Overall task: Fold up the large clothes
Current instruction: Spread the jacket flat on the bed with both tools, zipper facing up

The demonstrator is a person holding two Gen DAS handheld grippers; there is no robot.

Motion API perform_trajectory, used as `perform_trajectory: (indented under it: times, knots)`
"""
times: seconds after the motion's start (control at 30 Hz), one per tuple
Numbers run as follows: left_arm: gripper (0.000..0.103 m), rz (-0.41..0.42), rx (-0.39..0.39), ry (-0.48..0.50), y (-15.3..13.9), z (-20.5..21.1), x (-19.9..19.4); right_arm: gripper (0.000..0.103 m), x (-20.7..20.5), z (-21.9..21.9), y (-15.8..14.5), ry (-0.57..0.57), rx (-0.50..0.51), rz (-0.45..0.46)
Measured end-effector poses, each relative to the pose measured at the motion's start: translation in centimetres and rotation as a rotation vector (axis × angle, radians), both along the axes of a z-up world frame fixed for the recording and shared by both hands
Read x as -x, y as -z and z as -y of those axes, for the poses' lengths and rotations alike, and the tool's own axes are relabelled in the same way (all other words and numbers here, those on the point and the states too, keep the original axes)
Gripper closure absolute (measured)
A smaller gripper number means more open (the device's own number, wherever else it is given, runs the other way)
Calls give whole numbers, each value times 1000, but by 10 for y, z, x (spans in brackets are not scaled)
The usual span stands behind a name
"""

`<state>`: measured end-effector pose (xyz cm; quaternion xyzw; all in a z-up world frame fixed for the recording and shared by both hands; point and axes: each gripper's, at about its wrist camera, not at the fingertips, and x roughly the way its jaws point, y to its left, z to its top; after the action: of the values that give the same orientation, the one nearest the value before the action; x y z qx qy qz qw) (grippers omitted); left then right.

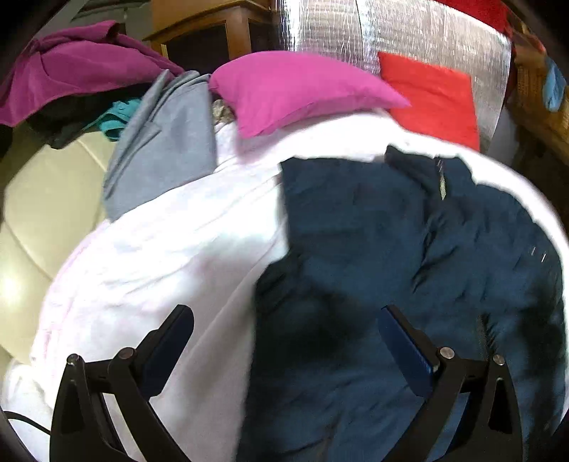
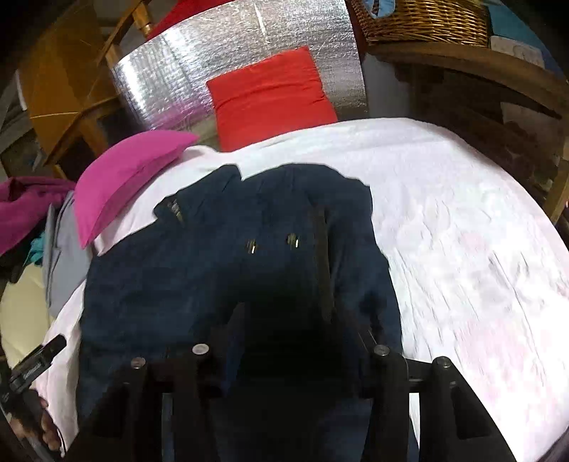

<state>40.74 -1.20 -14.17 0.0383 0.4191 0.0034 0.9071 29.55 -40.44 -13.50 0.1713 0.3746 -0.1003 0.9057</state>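
From the left wrist view, the left tool [image 1: 286,332] hangs with its two black fingers spread wide and nothing between them. Below it the dark navy jacket with a zip collar [image 1: 391,256] lies spread on the white quilted bed cover [image 1: 160,256]. The jacket's left edge runs up through the gap between the fingers, so the left finger [image 1: 170,341] sits over bare white cover and the right finger [image 1: 405,344] over navy cloth; whether either touches the fabric cannot be told. Beyond the jacket a magenta pillow [image 1: 295,89] and a red cushion [image 1: 434,96] lie at the head of the bed against a silver foil sheet [image 1: 391,32]. A grey garment [image 1: 163,142] drapes over the left side of the bed, with a purple garment [image 1: 78,67] on a heap further left.

From the right wrist view, the right tool [image 2: 295,320] is low over the jacket [image 2: 199,270], whose near part fills the space between the fingers. The fingertips are lost in dark cloth and shadow, so its opening and any hold cannot be told. The jacket lies on the left half of the bed cover [image 2: 462,220], collar pointing to the magenta pillow [image 2: 124,174], with the red cushion [image 2: 270,96] behind. A woven wicker basket [image 2: 426,21] sits on a wooden shelf at upper right. The left tool [image 2: 35,366] shows at the bed's left edge.
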Motion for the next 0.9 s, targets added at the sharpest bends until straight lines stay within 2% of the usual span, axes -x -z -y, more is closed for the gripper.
perform_trajectory:
  times: [0.07, 0.17, 0.23, 0.37, 0.4, 0.47, 0.5, 0.53, 0.57, 0.63, 0.67, 0.77, 0.9]
  knots:
    - [0, -37, -32, -20, 8, -10, 15, 53, 20, -7, 5, -12, 6, -34]
    - [0, -95, -1, -22, 20, -26, 36, 53, 46, -21, 19, -32, 38, -86]
    - [0, -129, 14, -43, 29, -35, 52, 63, 58, -28, 29, -48, 53, -122]
    - [0, -267, -43, -21, 64, -30, 64, 63, 66, -33, 65, -62, 76, -262]
    - [0, -273, -52, -15, 68, -28, 65, 62, 72, -36, 66, -75, 103, -250]
    - [0, -228, -78, -13, 66, -25, 75, 60, 74, -38, 64, -92, 123, -250]
    - [0, -222, -90, -5, 67, -23, 80, 52, 77, -38, 65, -96, 116, -240]
    - [0, -220, -93, -3, 68, -23, 84, 38, 80, -37, 67, -100, 105, -222]
    - [0, -220, -81, -9, 71, -24, 90, 30, 80, -37, 69, -111, 101, -214]
    - [0, -205, -44, -34, 74, -28, 99, 8, 79, -48, 74, -147, 149, -224]
    - [0, -200, -17, -46, 76, -31, 102, 0, 77, -54, 78, -153, 191, -234]
    - [0, -198, 55, -85, 83, -39, 107, 0, 83, -61, 82, -134, 239, -196]
    - [0, -170, 67, -115, 86, -40, 115, 0, 92, -61, 82, -120, 227, -157]
